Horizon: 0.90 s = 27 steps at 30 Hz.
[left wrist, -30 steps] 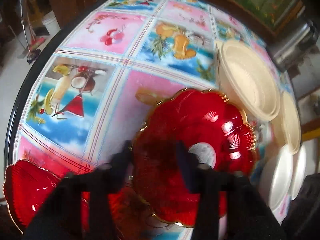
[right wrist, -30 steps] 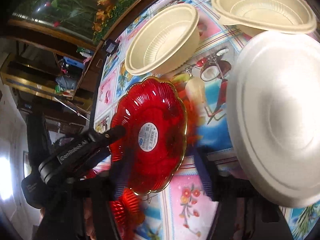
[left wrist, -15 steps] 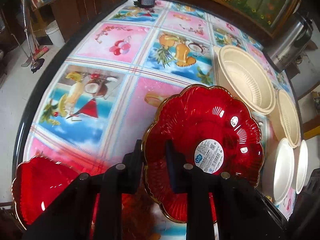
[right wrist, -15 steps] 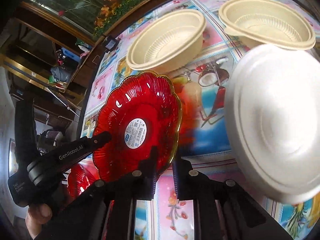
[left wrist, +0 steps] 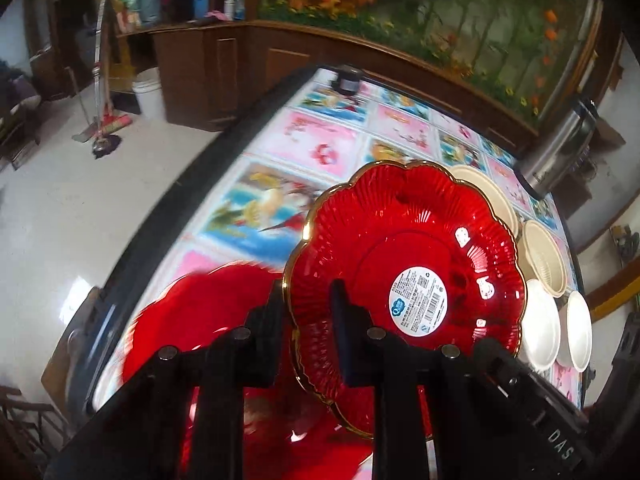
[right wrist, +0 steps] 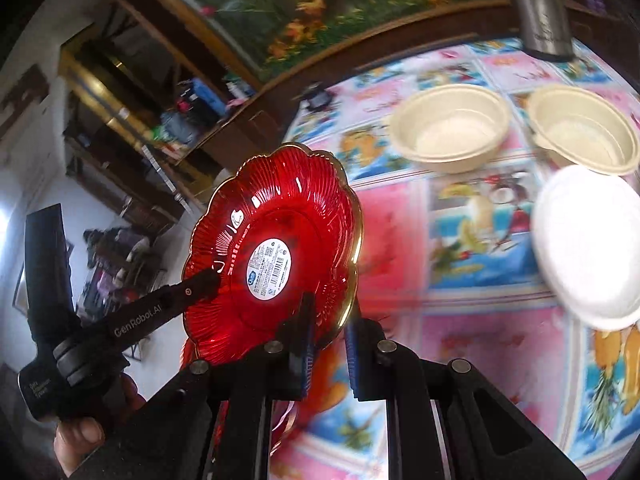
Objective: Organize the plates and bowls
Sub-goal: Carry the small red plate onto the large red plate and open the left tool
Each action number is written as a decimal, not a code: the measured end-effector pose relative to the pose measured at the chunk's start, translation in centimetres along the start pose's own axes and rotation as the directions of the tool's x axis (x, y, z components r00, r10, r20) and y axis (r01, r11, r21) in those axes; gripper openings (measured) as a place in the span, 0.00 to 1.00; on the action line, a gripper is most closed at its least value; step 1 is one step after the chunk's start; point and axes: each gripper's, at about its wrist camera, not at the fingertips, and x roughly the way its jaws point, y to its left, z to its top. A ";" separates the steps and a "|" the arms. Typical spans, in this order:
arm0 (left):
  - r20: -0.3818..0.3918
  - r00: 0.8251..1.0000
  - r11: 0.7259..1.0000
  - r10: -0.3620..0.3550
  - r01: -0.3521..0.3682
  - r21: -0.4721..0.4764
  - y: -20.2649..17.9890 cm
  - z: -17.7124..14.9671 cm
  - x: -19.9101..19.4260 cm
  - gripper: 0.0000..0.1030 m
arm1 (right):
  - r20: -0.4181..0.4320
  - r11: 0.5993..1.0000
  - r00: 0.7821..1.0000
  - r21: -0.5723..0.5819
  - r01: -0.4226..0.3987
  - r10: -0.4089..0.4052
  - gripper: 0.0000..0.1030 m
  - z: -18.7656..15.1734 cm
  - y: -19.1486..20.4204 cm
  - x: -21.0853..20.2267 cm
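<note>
1. The left gripper (left wrist: 308, 312) has its fingers clamped on the scalloped rim of the red plate (left wrist: 408, 264); one finger lies on the plate's face, the other behind the rim.
2. The right gripper (right wrist: 329, 330) has its fingers clamped on the opposite rim of the same red plate (right wrist: 276, 248). The rim section between the pads is partly covered by the near finger.
3. The plate is tilted, lifted clear of the table (right wrist: 500, 320), its round white label facing both cameras; the print on it is too small to read.
4. A second red plate (left wrist: 200, 312) lies below and left of the left fingers, blurred and partly hidden by the gripper body.
5. Beyond the right fingers: two cream bowls (right wrist: 450, 126) (right wrist: 584, 128) and a white plate (right wrist: 588, 244), all blurred.
6. In the left view, cream bowls (left wrist: 544, 256) and white plates (left wrist: 540, 324) sit right of the held plate, partly hidden behind it.
7. A hand (right wrist: 86, 436) grips the left gripper's handle, cut off at the bottom edge.
</note>
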 end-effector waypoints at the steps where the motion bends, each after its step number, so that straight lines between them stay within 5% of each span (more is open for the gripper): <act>1: 0.006 1.000 1.000 0.004 -0.004 -0.018 1.1 -0.6 -0.4 0.18 | -0.005 1.000 1.000 -0.017 -0.007 0.007 0.13 -0.5 0.6 0.0; 12: -0.053 0.995 0.989 0.084 -0.090 -0.114 7.0 -5.5 0.8 0.19 | -0.153 0.988 0.988 -0.155 -0.020 -0.004 0.13 -5.6 5.5 3.6; 27: -0.118 0.982 0.983 0.146 -0.158 -0.095 7.7 -7.4 3.0 0.24 | -0.225 0.976 0.972 -0.218 0.022 -0.072 0.19 -7.1 6.2 5.9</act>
